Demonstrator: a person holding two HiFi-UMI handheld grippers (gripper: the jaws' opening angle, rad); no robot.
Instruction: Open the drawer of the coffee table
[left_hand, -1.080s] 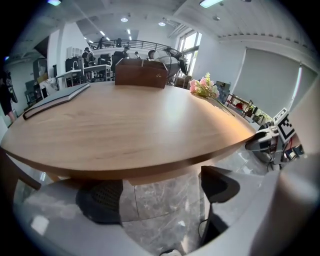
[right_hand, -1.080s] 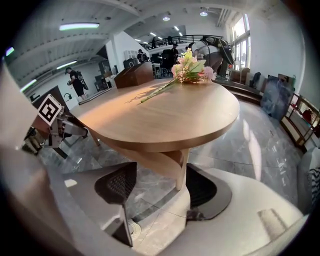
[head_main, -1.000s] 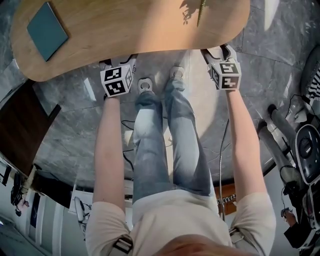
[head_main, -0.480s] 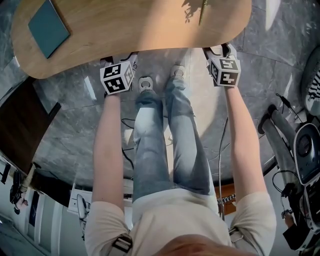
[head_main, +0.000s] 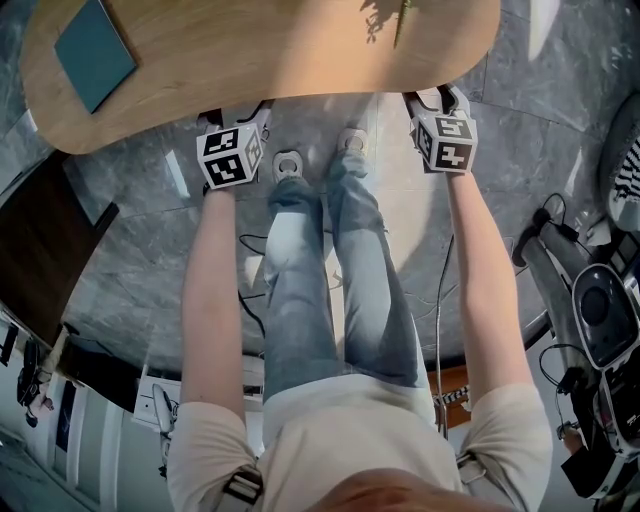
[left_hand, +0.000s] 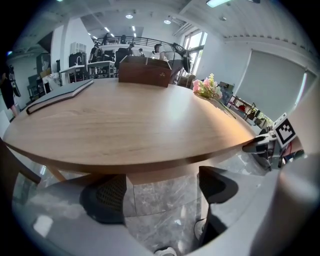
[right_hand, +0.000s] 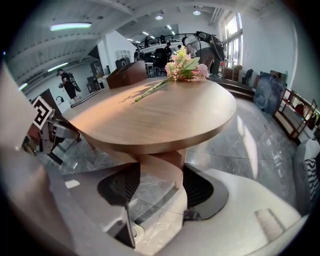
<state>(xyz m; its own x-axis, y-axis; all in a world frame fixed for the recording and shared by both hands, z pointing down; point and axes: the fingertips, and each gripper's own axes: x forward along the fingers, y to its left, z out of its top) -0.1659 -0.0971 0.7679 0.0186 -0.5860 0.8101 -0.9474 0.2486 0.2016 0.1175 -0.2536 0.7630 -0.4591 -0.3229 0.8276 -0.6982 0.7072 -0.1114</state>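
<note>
Coffee-table worktop (head_main: 260, 60) lies just ahead of the person's feet; its drawer cannot be made out. Both arms reach straight forward and slant down to its near edge, left gripper (left_hand: 160, 192) and right gripper (right_hand: 162, 186) well apart. The fingers (left_hand: 102, 197) of each have just been closing yet stand apart, gripping nothing — a wooden rail (left_hand: 160, 175) shows between the left pair, a wooden support (right_hand: 162, 162) between the right.

Head view overhead; gripper views low, near shared coffee table (head_main: 260, 50)
</note>
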